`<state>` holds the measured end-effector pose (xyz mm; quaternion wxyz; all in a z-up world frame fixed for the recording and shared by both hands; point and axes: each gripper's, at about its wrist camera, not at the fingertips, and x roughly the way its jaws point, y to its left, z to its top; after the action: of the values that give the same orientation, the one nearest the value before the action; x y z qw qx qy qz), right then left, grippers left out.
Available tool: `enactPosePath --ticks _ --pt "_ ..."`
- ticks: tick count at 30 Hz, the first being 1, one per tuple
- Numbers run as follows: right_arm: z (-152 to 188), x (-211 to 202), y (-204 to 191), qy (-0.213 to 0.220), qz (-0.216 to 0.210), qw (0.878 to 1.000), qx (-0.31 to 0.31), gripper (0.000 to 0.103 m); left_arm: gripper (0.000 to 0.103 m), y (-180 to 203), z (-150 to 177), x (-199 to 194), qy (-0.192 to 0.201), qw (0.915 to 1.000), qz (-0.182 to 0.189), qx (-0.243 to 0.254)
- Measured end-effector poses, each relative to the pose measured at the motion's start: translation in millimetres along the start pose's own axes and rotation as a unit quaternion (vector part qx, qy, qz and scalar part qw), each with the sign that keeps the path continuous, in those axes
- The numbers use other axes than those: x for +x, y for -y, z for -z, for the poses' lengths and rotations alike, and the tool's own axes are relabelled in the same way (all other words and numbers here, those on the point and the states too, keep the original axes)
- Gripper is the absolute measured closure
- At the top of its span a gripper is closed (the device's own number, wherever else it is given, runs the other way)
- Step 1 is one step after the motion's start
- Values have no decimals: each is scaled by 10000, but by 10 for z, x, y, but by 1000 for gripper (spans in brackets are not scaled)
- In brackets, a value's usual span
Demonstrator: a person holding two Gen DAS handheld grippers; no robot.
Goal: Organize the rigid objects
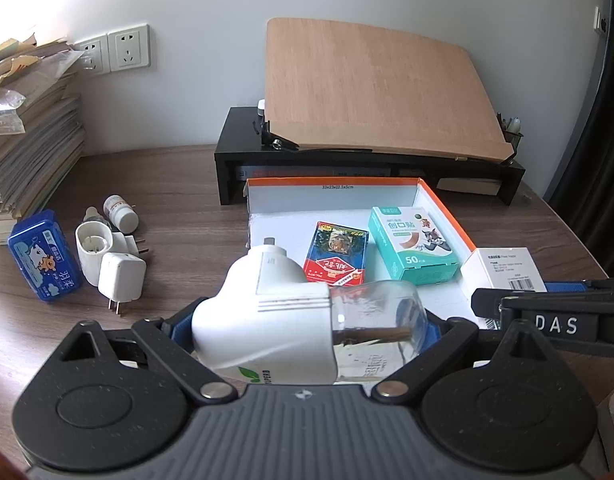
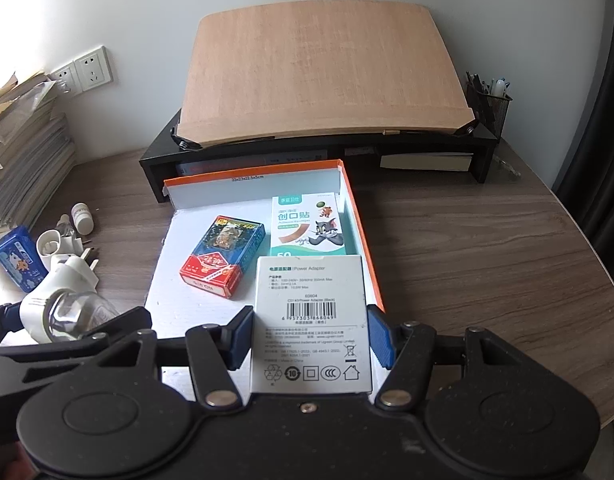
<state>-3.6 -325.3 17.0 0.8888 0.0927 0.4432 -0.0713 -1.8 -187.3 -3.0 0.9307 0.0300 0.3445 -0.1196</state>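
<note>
My left gripper (image 1: 303,332) is shut on a white plug-in vaporizer with a clear bottle (image 1: 275,316), held above the near left edge of the orange-rimmed white box (image 1: 447,208). The vaporizer also shows in the right wrist view (image 2: 63,304). My right gripper (image 2: 309,336) is shut on a white power adapter box (image 2: 311,320), held over the near right part of the orange-rimmed box (image 2: 363,232). Inside the box lie a red and blue card pack (image 2: 223,260) and a teal bandage box (image 2: 307,224); both also show in the left wrist view: card pack (image 1: 337,254), bandage box (image 1: 413,244).
On the desk at left lie a blue tin (image 1: 43,254), a white charger plug (image 1: 121,276), another white vaporizer (image 1: 93,252) and a small white bottle (image 1: 121,212). A paper stack (image 1: 27,128) stands far left. A black shelf with a wooden board (image 1: 371,84) stands behind the box.
</note>
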Motion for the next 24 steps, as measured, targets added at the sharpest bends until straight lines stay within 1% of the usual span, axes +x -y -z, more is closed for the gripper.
enactPosePath --ticks 15,24 --pt "-15 99 22 -74 48 10000 12 32 3 28 -11 116 -101 9999 11 17" --pt "-22 113 9 -86 58 9999 -7 32 3 15 -20 119 -111 9999 21 -1"
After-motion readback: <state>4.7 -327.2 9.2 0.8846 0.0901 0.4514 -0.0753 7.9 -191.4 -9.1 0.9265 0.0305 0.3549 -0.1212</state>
